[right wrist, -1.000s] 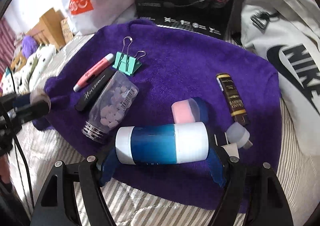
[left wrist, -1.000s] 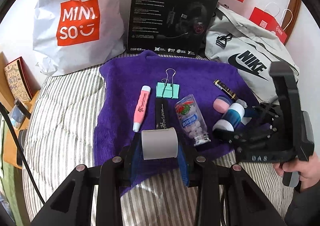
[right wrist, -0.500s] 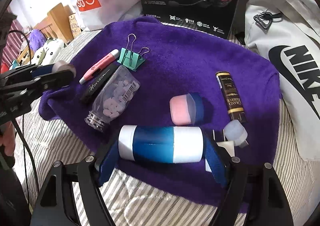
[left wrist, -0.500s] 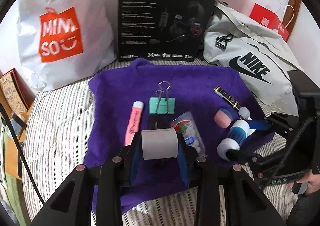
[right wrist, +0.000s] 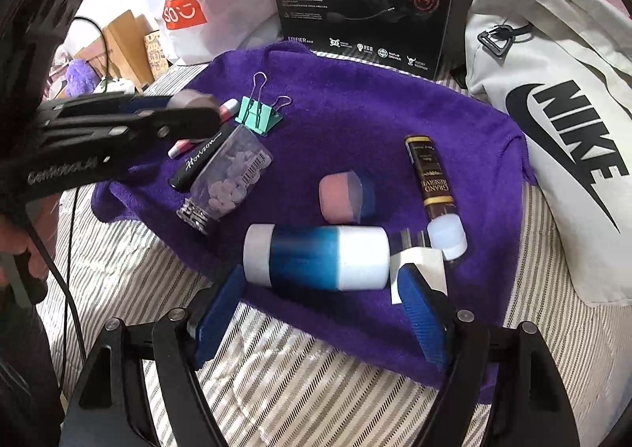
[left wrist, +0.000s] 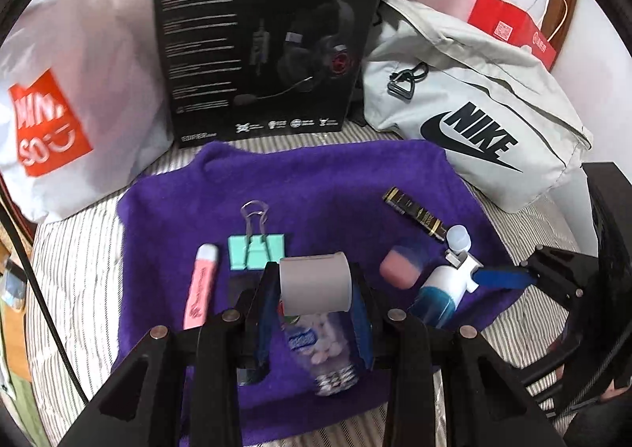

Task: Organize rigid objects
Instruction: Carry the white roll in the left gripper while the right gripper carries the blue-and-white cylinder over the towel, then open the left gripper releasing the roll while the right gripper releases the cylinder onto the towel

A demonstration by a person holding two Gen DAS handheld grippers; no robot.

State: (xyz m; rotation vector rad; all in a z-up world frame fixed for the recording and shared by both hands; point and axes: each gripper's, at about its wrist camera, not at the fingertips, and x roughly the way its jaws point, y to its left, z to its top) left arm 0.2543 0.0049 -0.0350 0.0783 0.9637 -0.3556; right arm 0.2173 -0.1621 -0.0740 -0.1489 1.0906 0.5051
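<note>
The blue-padded fingers [left wrist: 264,322] of the left gripper [left wrist: 315,283] stand narrow, pinched on the ends of a small grey cylinder [left wrist: 315,281] that they hold crosswise above the purple towel [left wrist: 335,186]. The right gripper [right wrist: 316,285] has its fingers [right wrist: 422,312] set wide, clamped end to end on a blue-and-white bottle [right wrist: 316,257] lifted just over the towel's near edge.

On the towel below lie the rest: a clear bottle of white tablets [right wrist: 227,178] on its side, a black pen [right wrist: 199,164] touching it, a pink tube [left wrist: 200,297] beside that, and a mint binder clip [right wrist: 258,115] with its wire handles up. Nearer the middle sits a pink-and-blue cap [right wrist: 343,196]; to its right a dark brown tube [right wrist: 430,174] lies lengthwise, with a small white cap [right wrist: 446,233] at its near end.

The towel is spread on a striped bedcover [right wrist: 276,376]. Behind it stand a black headset box [left wrist: 260,40], a white shopping bag [left wrist: 75,91] and a grey sports bag [left wrist: 474,119].
</note>
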